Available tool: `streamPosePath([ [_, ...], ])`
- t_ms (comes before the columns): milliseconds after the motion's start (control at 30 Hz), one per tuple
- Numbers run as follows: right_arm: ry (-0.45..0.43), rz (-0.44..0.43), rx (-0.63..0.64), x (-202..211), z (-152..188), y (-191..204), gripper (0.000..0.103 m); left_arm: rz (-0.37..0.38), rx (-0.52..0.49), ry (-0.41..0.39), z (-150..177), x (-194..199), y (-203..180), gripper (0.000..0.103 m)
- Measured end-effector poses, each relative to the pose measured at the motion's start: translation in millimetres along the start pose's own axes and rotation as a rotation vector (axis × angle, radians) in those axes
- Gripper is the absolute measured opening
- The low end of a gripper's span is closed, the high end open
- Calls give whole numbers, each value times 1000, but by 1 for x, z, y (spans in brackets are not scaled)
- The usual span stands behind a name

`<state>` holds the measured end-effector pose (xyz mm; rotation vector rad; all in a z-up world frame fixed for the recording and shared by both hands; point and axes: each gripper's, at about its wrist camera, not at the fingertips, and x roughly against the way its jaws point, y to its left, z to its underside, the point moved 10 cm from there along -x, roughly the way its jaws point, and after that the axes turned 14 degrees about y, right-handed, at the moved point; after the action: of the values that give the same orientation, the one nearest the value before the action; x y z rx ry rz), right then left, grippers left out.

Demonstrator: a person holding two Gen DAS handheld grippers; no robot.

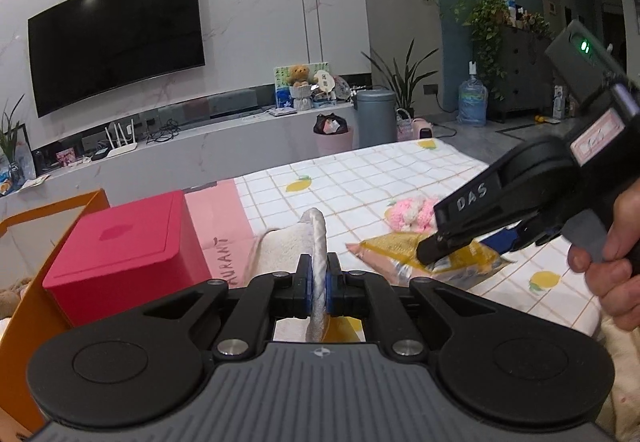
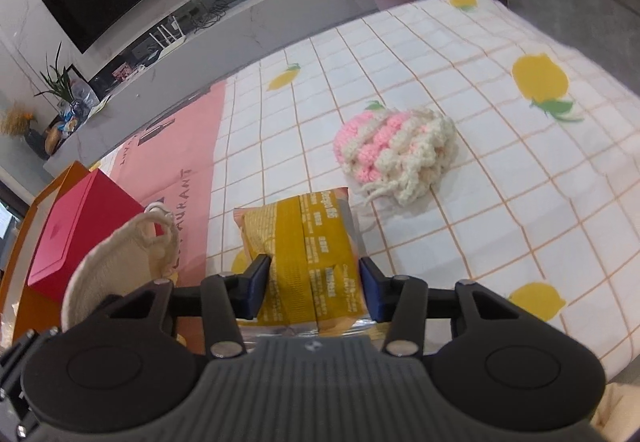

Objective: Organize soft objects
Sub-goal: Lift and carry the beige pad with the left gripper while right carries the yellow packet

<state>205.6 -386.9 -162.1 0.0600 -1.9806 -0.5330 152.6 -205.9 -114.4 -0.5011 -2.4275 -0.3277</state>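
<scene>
— Silver-grey and flat, that strip (image 1: pixel 317 274) in the left claw (image 1: pixel 318 284): what has it got?
— The sealed end of a packet, I think. The blue pads are pinched tight on it, and it stands upright between them, sticking out above the fingertips. Beyond it lies the cream woven basket (image 1: pixel 280 242).

— And the right claw (image 2: pixel 316 292)?
— It straddles the yellow snack bag (image 2: pixel 304 254), one pad on each side at the bag's near end. The pads sit right at the bag's sides; the jaws are about half open. In the left view the claw's tip comes down onto that bag from the right, held by a hand (image 1: pixel 612 254).

— Where does the bag lie?
— On the lemon-print cloth (image 2: pixel 500 202) covering the tabletop, toward its near edge. The basket (image 2: pixel 120 262) is just beside it on the left. The pink and cream knitted piece (image 2: pixel 394 150) lies farther in, to the right, apart from the bag.

— And the red box (image 2: pixel 76 230)?
— At the left edge, beyond the basket.
</scene>
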Motion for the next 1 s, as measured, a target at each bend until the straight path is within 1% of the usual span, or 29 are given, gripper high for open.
streamPosePath([
  [100, 0, 10, -1, 1, 0, 0, 47, 20, -9, -12, -6, 4, -3, 6],
  [167, -5, 26, 6, 2, 0, 0, 47, 47, -22, -24, -11, 7, -6, 6],
  [300, -31, 32, 13, 9, -3, 4, 47, 86, -56, -67, -23, 17, -13, 6],
  [367, -44, 26, -9, 12, -4, 4, 47, 107, -35, -78, -32, 23, -11, 6],
  [467, -69, 20, -28, 19, -6, 6, 47, 143, -1, -122, -46, 34, -1, 6],
  [567, -108, 16, -38, 32, -10, 13, 47, 149, 28, -165, -62, 43, 18, 6],
  [633, -138, 33, -52, 42, -15, 19, 47, 151, 38, -181, -72, 46, 32, 6],
  [700, -169, 44, -61, 51, -22, 26, 47, 139, 39, -202, -83, 49, 48, 6],
  [767, -192, 56, -59, 57, -31, 38, 47, 95, 38, -240, -97, 53, 69, 6],
  [800, -208, 83, -35, 60, -35, 46, 47, 60, 36, -263, -104, 55, 81, 6],
  [867, -244, 162, 25, 60, -45, 66, 47, 17, 32, -290, -115, 59, 104, 6],
  [900, -259, 180, 40, 59, -50, 78, 47, -2, 38, -301, -121, 62, 118, 6],
  [1000, -273, 169, 77, 52, -65, 116, 47, -63, 54, -322, -129, 69, 153, 6],
])
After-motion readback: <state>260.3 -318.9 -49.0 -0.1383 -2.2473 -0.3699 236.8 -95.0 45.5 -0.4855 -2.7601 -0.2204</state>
